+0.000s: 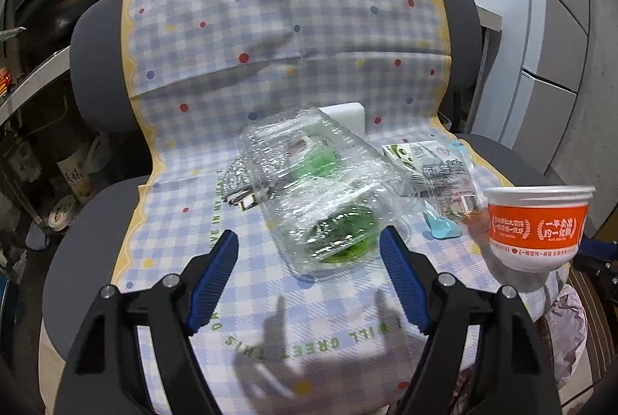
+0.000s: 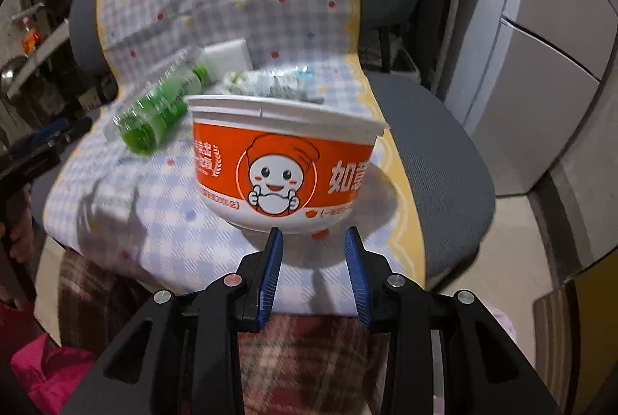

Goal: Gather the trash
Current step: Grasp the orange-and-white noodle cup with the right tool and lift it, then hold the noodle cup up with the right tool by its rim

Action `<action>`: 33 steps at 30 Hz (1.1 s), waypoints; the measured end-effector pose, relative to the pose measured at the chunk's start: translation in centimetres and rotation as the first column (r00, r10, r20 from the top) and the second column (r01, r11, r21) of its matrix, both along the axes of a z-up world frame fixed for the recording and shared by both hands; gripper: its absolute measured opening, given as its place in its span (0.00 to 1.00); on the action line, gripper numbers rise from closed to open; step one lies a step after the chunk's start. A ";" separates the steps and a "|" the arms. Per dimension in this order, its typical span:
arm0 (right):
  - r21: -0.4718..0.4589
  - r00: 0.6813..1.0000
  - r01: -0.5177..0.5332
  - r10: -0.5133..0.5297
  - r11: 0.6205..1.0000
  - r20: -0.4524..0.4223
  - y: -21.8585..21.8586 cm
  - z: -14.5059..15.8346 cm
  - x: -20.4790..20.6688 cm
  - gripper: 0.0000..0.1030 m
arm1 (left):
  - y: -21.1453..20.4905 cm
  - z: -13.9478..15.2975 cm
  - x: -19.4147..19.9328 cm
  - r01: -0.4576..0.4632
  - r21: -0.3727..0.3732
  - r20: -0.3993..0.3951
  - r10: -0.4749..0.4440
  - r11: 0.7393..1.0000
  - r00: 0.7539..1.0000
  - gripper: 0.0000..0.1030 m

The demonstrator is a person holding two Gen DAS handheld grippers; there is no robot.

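The left gripper point(image 1: 309, 245) fills the bottom of the left wrist view, jaws wide and holding nothing, aimed at the bottle. In the right wrist view the right gripper point(image 2: 313, 237) sits at bottom centre, jaws narrow and empty, its tips just short of the bowl's base; whether they touch it I cannot tell.

Behind both, the grey chair point(image 1: 96, 40) takes up most of each frame, draped in a blue checked cloth point(image 1: 270, 40) with coloured dots. All the trash lies on the cloth over the seat.

The orange and white bowl point(image 2: 284, 164) stands upright at centre in the right view, and at the right edge in the left view. The crushed clear bottle point(image 1: 316, 191), green at base and cap, lies on its side at centre of the left view, just beyond the open jaws. To its right, near the bowl, lies a printed wrapper point(image 1: 444, 175) with a small blue scrap point(image 1: 440, 227) just below it. A white box point(image 1: 347, 115) stands behind the bottle, against the chair back.

As I judge it, collecting has barely begun: no piece is gripped and no bin is in sight. Bowl, bottle, wrapper and scrap all remain to be picked up.
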State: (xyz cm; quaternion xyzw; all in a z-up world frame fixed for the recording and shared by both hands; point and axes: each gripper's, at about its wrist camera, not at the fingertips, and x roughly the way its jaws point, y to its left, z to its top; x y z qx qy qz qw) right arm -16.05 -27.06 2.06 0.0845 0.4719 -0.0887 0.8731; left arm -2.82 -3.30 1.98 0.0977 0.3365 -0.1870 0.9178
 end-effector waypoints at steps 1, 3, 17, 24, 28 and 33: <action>-0.003 1.000 0.003 -0.003 1.000 -0.011 0.0 -0.1 -0.1 0.35 | -0.2 -0.1 -0.1 0.008 0.002 -0.002 -0.008 1.000 1.000 0.71; 0.020 1.000 0.000 0.001 1.000 -0.017 0.0 -0.5 -0.4 0.35 | -0.6 -0.2 -0.3 0.020 0.006 -0.003 -0.020 1.000 1.000 0.71; 0.118 0.999 -0.045 0.046 0.992 -0.004 1.9 -3.4 4.1 0.34 | 0.3 -0.6 -0.5 0.008 0.013 -0.020 -0.007 1.000 1.000 0.72; 0.115 0.996 -0.037 0.028 0.993 0.081 0.9 0.3 0.1 0.34 | 0.3 -0.4 0.0 0.011 -0.001 -0.015 -0.011 1.000 1.000 0.72; 0.135 0.978 0.050 -0.076 0.990 0.196 -1.3 2.1 -0.3 0.40 | -0.5 -0.2 -0.1 0.026 -0.006 -0.011 -0.026 1.000 1.000 0.71; 0.164 0.964 0.156 -0.186 0.974 0.188 -4.2 0.5 3.2 0.34 | -1.3 -0.2 -0.4 0.041 0.012 -0.008 -0.041 0.999 0.999 0.72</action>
